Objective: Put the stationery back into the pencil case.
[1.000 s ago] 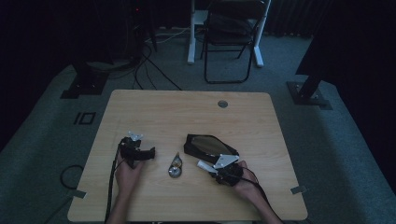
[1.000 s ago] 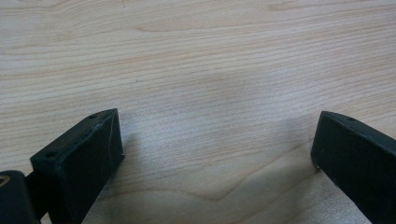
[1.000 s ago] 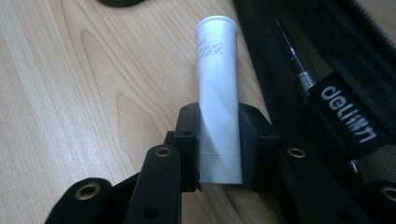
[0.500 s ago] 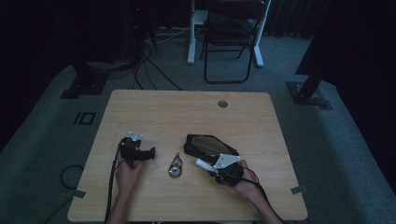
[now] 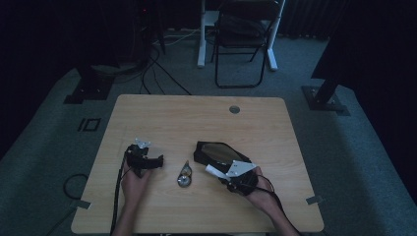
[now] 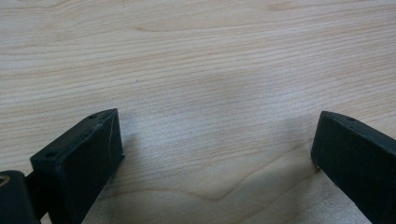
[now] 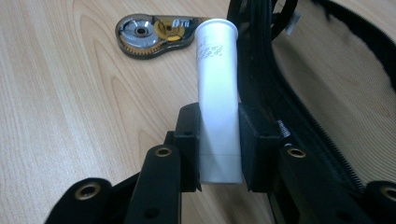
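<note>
- We see the left gripper point(image 5: 156, 161) low over the wooden table point(image 5: 196, 113), toward the left half, near the front edge, held by the person's left hand point(image 5: 134, 178).
- In the left gripper view its two black jaws stand wide apart with nothing between them, just bare wood grain point(image 6: 210, 70) under them.
- Right gripper point(image 7: 219, 135) sits near the front edge, right of centre, in the person's right hand point(image 5: 258, 191).
- Its jaws are closed around a white tube point(image 7: 217, 102), gripped on both sides about midway; the tube sticks out forward past the jaws.
- In the high view the white tube point(image 5: 212, 170) points toward the table's left side.
- Black mesh pouch point(image 5: 219, 152) lies just beside the right gripper, zip open as far as we can tell; its edge runs right next to the tube in the right gripper view point(image 7: 327, 93).
- Correction tape dispenser point(image 5: 185, 175), clear with gold gears inside point(image 7: 154, 32), lies flat between the two grippers, near the tube's tip, apart from it.
- Folding chair point(image 5: 241, 39) stands on the floor beyond the table's far edge.
</note>
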